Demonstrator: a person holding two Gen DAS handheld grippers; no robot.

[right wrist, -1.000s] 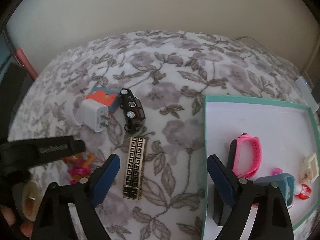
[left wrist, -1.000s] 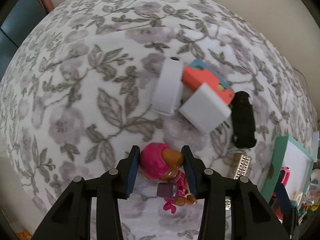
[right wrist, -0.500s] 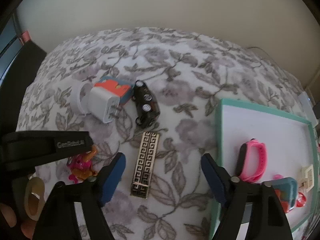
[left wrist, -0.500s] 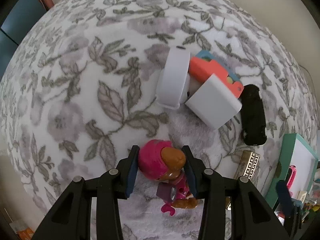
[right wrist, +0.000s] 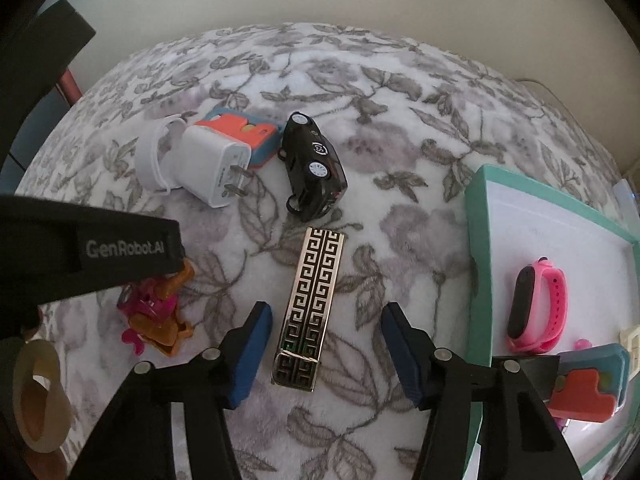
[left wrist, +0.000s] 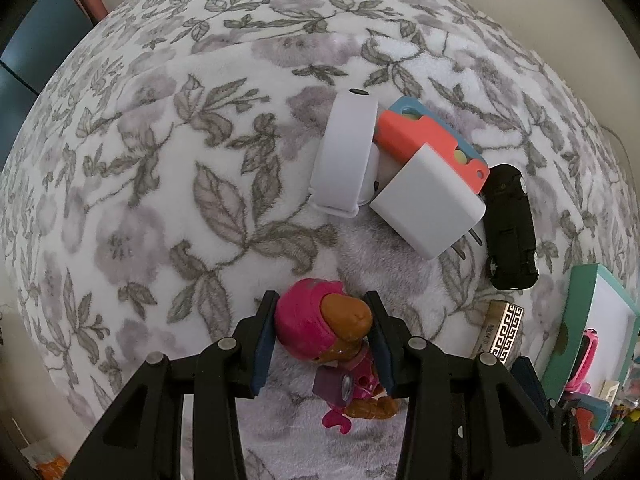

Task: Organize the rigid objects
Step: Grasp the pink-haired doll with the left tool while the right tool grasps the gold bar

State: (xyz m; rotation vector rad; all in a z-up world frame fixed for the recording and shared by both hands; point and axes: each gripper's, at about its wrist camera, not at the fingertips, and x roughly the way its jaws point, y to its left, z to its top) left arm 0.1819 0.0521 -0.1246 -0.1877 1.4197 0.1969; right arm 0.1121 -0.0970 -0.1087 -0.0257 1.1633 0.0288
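Tongs of the left gripper pinch one pink toy figure; right gripper spread over one patterned bar, apparently untouched; one black car nearby.

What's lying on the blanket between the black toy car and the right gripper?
In the right wrist view, the gold Greek-key patterned case lies lengthwise between the black toy car and the open right gripper, its near end between the fingers.

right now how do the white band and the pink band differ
The white band lies on the floral blanket beside the charger; the pink band lies inside the teal tray. The pink band shows a dark screen; the white band shows none. Both are closed loops resting on edge.
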